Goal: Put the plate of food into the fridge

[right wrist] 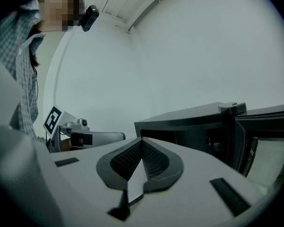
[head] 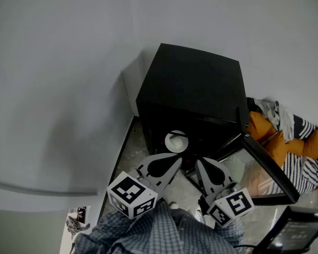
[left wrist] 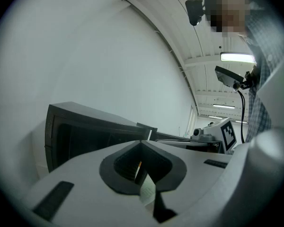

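A black mini fridge (head: 193, 86) stands against the wall, and its glass door (head: 267, 168) is swung open to the right. Inside, on the fridge floor, sits a white plate (head: 176, 141); I cannot make out any food on it. My left gripper (head: 178, 162) hovers just in front of the opening, shut and empty. Close beside it, my right gripper (head: 200, 162) is likewise shut and holds nothing. In the left gripper view, the closed left gripper (left wrist: 142, 144) points past the fridge (left wrist: 85, 129). In the right gripper view, the right gripper (right wrist: 142, 140) faces the fridge (right wrist: 194, 124) and its door (right wrist: 267, 148).
A heap of orange and striped cloth (head: 291, 136) lies right of the fridge, behind the open door. A dark device (head: 297, 232) stands at the lower right. A small object (head: 77, 217) lies at the lower left. The grey wall rises right behind the fridge.
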Tool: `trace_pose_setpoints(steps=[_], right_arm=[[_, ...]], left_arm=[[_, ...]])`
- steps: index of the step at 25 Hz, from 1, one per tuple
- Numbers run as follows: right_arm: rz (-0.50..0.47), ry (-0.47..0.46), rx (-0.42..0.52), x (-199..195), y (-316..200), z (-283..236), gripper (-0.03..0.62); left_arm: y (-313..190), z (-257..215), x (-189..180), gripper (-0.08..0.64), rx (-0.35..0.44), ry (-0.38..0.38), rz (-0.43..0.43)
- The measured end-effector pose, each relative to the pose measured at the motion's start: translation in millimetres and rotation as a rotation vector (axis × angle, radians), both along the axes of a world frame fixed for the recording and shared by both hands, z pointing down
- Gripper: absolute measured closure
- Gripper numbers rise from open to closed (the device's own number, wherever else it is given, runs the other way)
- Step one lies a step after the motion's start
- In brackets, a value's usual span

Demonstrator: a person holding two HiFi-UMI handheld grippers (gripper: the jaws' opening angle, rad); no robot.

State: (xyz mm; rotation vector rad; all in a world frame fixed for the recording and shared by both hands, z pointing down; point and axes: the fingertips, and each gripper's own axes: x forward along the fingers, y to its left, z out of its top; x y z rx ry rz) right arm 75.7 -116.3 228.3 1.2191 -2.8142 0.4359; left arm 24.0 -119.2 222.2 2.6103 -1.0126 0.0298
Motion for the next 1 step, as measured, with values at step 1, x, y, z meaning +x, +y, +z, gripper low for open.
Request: trace_pose_setpoints(steps=[1], right_arm=[[-0.001, 0.000, 0.000, -0.3, -0.4, 0.5, 0.584]], left_arm=[[-0.4, 0.3, -0.4, 0.554, -0.001, 0.002, 0.000]])
